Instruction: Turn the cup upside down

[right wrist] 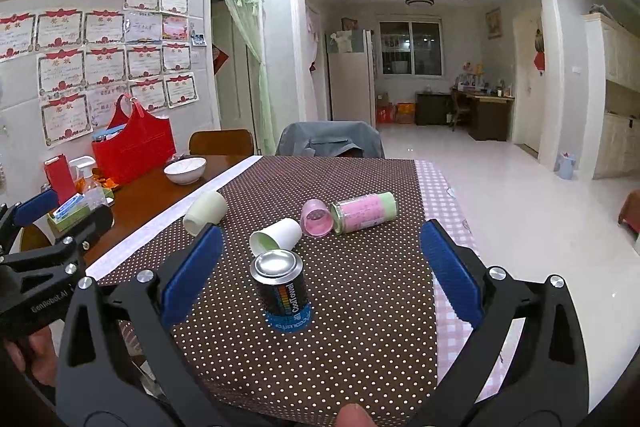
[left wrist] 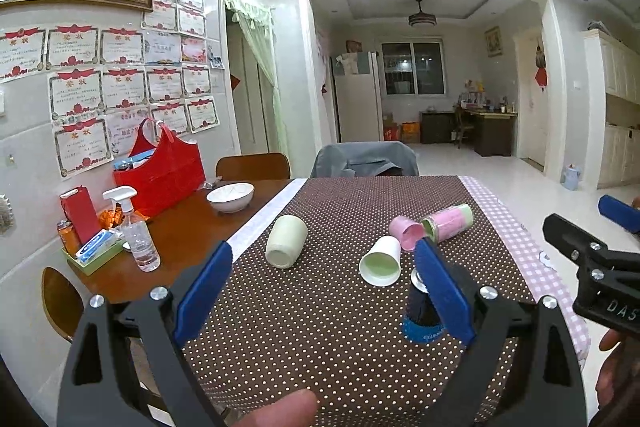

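Lying on its side mid-table, the white paper cup with pale-green lining (right wrist: 276,235) looks light and crushable (grip the wall gently, mid-height). Both the left tool (left wrist: 324,269) and right tool (right wrist: 322,255) hover with jaws apart, empty. Nearby: 1 glossy dark metal can (right wrist: 282,291) upright on the brown polka-dot tablecloth (right wrist: 360,327).
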